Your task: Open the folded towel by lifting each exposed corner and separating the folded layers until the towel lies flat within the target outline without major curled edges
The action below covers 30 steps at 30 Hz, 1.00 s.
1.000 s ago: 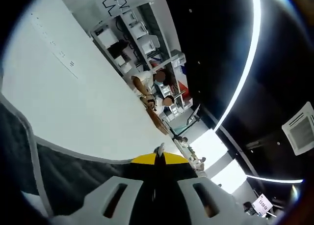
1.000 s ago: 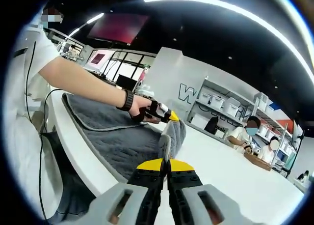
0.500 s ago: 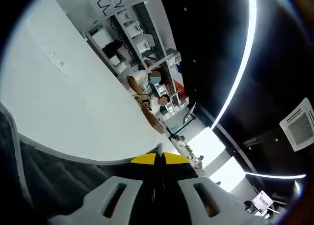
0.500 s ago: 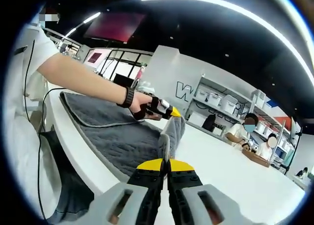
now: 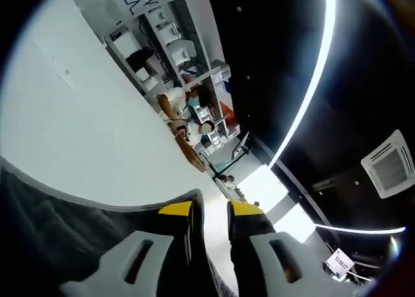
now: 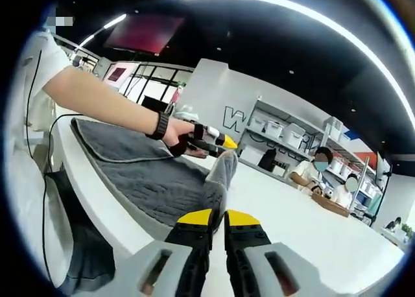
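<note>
Towel (image 6: 139,174) lies on the table (image 6: 305,229), its edge rising straight ahead of my right gripper (image 6: 217,218), which pinches it. Farther left, my left gripper (image 6: 217,141) hovers spread at the raised fold.

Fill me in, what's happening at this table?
A person with a gripper in each hand is unfolding a grey towel on a white table. The right gripper pinches a raised edge of the towel, its jaws nearly together on the fabric. The left gripper has its jaws apart, with the towel beside and below them; in the right gripper view it sits at the towel's far edge. The towel is partly spread, with one fold standing up.
</note>
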Tool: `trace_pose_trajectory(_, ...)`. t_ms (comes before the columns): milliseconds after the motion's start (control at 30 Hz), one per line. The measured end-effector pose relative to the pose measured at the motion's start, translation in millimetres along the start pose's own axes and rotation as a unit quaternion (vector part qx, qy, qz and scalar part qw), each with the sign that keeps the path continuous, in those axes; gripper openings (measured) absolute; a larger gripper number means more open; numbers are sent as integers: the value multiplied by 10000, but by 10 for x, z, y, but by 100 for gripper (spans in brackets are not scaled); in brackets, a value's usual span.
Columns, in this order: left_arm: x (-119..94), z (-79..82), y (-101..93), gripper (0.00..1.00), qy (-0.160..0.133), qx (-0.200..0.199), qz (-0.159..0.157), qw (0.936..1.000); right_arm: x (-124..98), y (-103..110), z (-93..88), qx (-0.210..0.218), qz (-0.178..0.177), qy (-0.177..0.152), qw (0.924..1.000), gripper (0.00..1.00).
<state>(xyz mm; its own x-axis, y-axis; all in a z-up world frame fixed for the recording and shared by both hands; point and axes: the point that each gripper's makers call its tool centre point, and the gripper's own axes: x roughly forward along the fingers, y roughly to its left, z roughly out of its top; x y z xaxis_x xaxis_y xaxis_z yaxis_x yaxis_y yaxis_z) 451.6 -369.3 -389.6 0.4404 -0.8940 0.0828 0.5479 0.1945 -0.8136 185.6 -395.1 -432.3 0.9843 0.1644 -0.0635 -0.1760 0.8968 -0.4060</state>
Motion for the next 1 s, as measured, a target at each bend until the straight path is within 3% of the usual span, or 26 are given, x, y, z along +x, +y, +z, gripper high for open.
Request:
trace_pose_trajectory(233,88,14,-60,32,47,-78,-221,9997,2,-59,-27,-48,-154,52,9999,10)
trace_pose_trajectory(333,152,45,-91,40,-4,77,-374,9993,-1,-96,-43,-51,-237,71,9997,16)
trace_pose_trajectory(400,199,68,-85,46,-51,241,-368,9990,0,-98,-66,-29,-212,114,9997,14)
trace_pose_trajectory(600,207,63,-69,46,41,198,-385,9991,56,-28,-101,-129,-118,238,9996,23)
trace_pose_trajectory(933,112,-39,13,48,201,274,-197,9992,188,6,-147,-385,-68,413,9984,27)
trace_pose_trajectory(1000,105,-77,38,49,263,117,-185,9994,232,13,-173,-425,-56,486,9979,28)
